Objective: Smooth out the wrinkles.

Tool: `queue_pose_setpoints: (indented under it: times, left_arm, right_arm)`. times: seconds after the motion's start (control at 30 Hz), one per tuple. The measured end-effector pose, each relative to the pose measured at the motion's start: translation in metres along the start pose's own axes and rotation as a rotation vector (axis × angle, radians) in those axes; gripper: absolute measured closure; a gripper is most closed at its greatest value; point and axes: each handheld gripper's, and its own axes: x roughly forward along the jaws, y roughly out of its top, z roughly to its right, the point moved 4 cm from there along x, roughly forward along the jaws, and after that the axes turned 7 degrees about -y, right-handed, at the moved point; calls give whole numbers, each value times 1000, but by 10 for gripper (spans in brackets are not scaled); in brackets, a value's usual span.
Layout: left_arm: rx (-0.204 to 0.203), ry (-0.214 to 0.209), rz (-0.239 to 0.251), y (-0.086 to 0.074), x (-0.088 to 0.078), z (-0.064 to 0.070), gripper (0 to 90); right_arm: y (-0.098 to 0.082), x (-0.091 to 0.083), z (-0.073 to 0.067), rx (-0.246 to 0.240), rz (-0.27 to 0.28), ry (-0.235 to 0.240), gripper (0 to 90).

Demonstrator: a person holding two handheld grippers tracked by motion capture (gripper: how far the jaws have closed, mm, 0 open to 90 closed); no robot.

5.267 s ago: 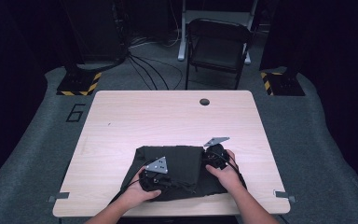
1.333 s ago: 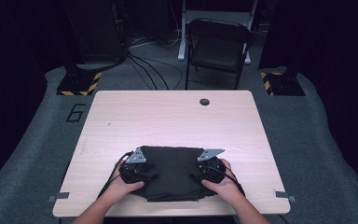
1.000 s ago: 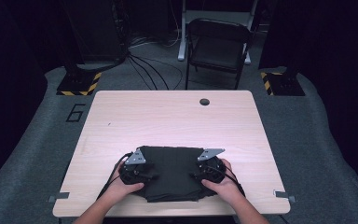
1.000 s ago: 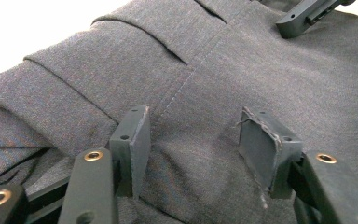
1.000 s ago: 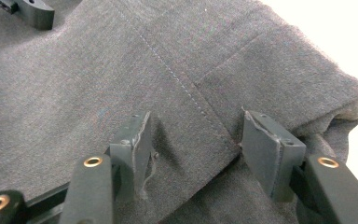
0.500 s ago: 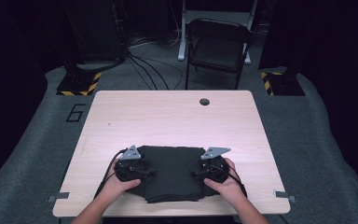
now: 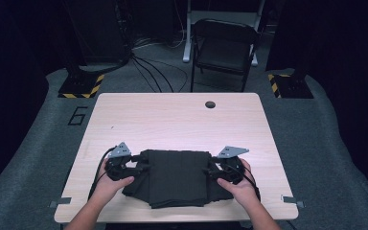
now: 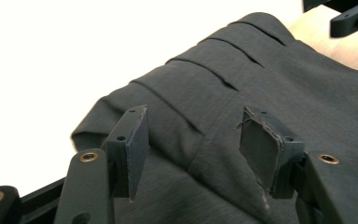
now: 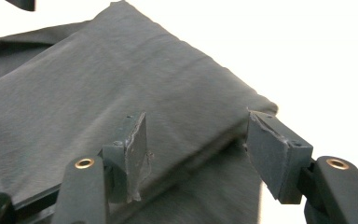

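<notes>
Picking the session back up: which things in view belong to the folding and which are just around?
In the job:
- folded dark garment
- left gripper, open at its left edge
- right gripper, open at its right edge

Just around:
- table
- folding chair
- floor cables

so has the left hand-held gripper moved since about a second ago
Yes. In the high view the left hand-held gripper has shifted outward toward the table's left edge, now at the left end of the folded dark cloth, jaws open.
</notes>
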Motion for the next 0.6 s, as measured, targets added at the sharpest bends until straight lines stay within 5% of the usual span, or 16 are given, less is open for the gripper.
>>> queue_pose_setpoints:
  times: [0.2, 0.6]
  left_arm:
    - [-23, 43, 5, -5, -14, -9, 420]
    - [-66, 104, 7, -23, -29, -23, 414]
  right_arm:
    - [-5, -8, 21, 30, 3, -68, 384]
    - [-14, -13, 29, 62, -12, -104, 385]
